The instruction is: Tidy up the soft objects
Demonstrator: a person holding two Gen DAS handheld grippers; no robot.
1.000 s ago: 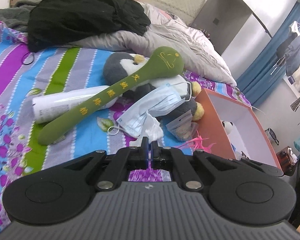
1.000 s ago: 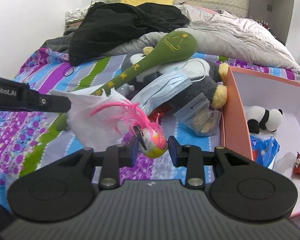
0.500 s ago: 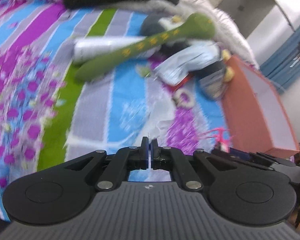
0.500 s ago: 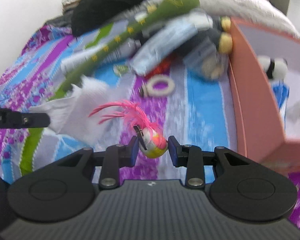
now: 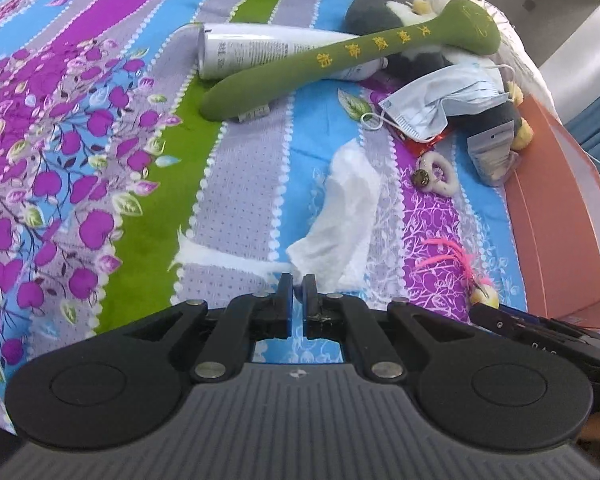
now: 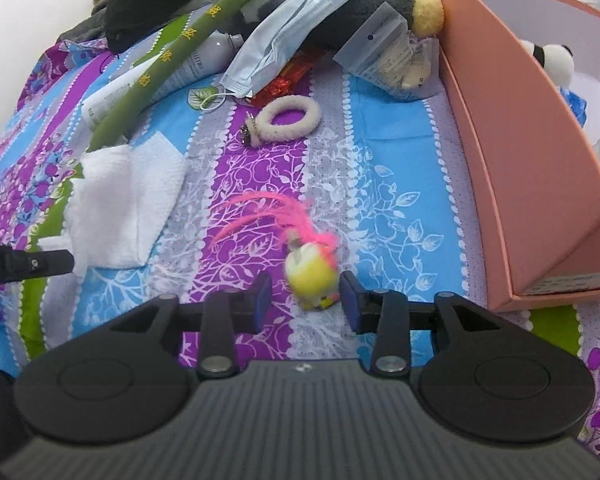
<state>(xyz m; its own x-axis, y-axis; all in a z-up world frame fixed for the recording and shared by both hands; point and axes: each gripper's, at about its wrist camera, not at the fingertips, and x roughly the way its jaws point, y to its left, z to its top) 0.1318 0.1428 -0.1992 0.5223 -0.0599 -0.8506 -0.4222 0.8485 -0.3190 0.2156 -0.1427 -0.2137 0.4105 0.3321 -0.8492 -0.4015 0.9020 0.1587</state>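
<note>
While the feather toy (image 6: pixel 311 270) lies on the bedspread (image 6: pixel 400 184) between the right gripper's (image 6: pixel 306 300) opening fingers, free of both pads, its pink plume points away toward the pile. Left of it the tissue (image 5: pixel 348 216) trails from the left gripper (image 5: pixel 297 294), whose fingers are nearly closed on its corner. Right stands the box (image 6: pixel 512 152), partly cut off, its contents half hidden.
</note>
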